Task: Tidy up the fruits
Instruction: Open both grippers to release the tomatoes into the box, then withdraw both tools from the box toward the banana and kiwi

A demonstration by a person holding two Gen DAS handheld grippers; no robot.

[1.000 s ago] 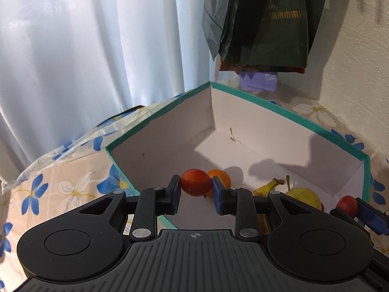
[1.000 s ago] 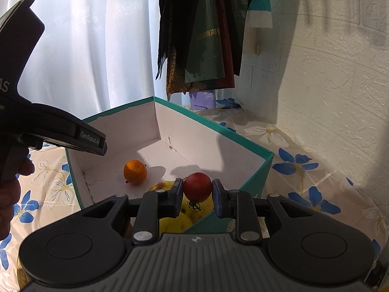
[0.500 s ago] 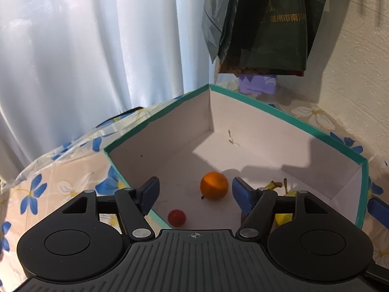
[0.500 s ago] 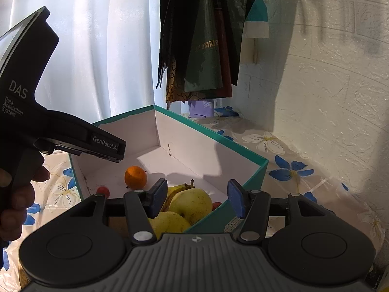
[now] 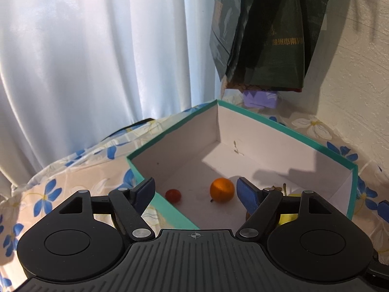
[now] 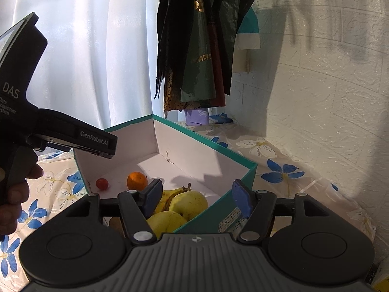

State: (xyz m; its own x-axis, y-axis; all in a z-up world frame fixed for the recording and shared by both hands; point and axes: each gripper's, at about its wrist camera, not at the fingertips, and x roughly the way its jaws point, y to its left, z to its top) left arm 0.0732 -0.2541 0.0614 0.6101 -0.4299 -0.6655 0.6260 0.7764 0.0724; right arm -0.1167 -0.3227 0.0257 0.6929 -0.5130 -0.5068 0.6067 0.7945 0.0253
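A teal-rimmed white box (image 5: 287,131) (image 6: 214,146) stands on the flowered cloth. Inside lie a small red fruit (image 5: 173,195) (image 6: 102,183), an orange (image 5: 222,189) (image 6: 137,180), a banana (image 6: 171,192) and two yellow apples (image 6: 188,202). My left gripper (image 5: 195,189) is open and empty, raised above the box's near left corner; its body (image 6: 56,131) shows in the right wrist view. My right gripper (image 6: 196,194) is open and empty above the apples at the box's near right side.
White curtains (image 5: 97,60) hang behind the table. Dark bags (image 5: 267,36) (image 6: 194,48) hang on the white wall above the box's far corner. A purple object (image 5: 260,98) sits behind the box. The flowered cloth (image 6: 279,172) surrounds the box.
Both grippers opened and dropped their red fruits into the box one second to half a second ago. Since then both have pulled up and back, staying open.
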